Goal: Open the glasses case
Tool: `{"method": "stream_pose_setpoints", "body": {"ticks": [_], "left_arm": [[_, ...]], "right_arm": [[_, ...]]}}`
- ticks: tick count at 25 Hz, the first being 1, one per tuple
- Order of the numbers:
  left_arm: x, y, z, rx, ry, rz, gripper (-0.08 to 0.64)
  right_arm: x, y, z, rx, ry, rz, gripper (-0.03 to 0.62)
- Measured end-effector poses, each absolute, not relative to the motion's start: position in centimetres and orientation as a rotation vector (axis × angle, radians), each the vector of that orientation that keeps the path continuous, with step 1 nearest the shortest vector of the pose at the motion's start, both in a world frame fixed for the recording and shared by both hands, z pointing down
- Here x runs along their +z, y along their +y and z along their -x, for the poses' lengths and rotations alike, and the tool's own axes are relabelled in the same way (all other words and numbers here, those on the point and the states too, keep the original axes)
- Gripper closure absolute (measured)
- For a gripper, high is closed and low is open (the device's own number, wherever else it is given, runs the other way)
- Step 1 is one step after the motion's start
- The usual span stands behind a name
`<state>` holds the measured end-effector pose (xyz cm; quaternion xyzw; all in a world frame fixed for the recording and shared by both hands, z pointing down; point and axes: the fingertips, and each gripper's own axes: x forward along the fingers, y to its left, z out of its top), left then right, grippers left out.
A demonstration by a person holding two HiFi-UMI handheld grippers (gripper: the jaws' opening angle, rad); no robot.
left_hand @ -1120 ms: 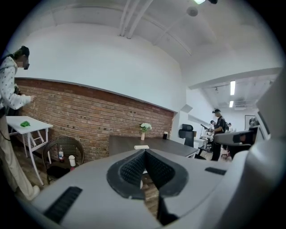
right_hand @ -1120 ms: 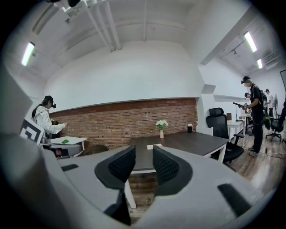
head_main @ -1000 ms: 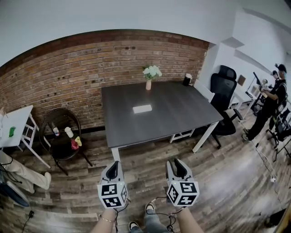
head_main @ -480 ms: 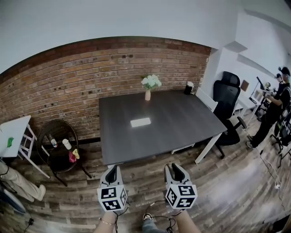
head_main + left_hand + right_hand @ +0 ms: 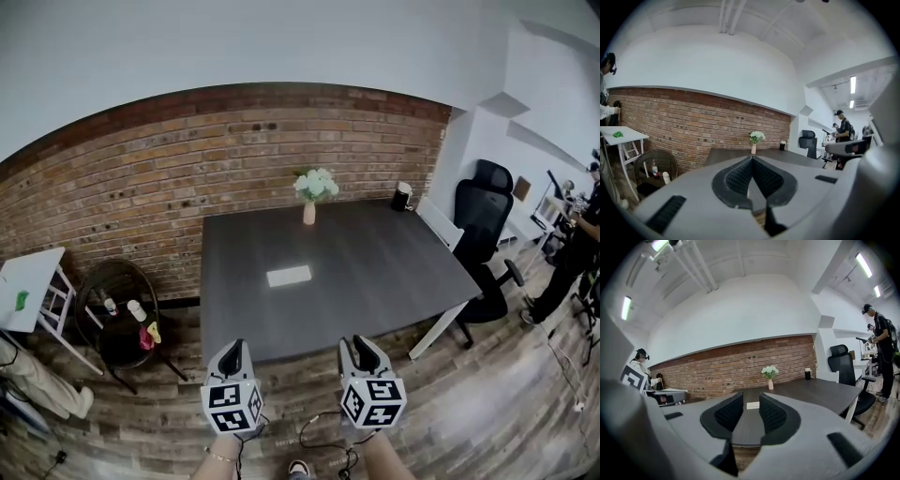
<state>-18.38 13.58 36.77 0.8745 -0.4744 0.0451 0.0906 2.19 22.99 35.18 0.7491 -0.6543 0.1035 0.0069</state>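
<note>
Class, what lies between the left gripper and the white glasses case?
In the head view, only bare table separates the left gripper from the glasses case.

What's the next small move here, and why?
Probably bring the left hand-held gripper and right hand-held gripper forward over the table toward the glasses case: it lies mid-table, beyond both. Left jaws are together; right jaws, just closing slightly, stand apart, empty.

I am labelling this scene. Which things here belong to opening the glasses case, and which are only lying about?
For the job: white glasses case, on the dark table; left gripper, shut; right gripper, open though its jaws just narrowed, empty.
Lying about: vase of flowers; dark cup; office chair; round side table with bottles.
</note>
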Motion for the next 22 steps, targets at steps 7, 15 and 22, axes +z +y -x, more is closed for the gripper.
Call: {"method": "stream_pose_setpoints", "body": {"ticks": [7, 15, 22], "left_arm": [[36.6, 10.7, 14.9, 0.145, -1.449, -2.593, 0.566], [39.2, 7.5, 12.9, 0.231, -1.464, -2.557, 0.566], [40.0, 1.2, 9.7, 0.211, -1.438, -2.573, 0.566]], "right_arm": [[35.2, 19.3, -6.4, 0.334, -2.091, -2.331, 0.486], [38.6, 15.9, -8.8, 0.457, -2.091, -2.309, 0.488], [39.2, 9.8, -11.2, 0.442, -2.094, -2.297, 0.491]]}}
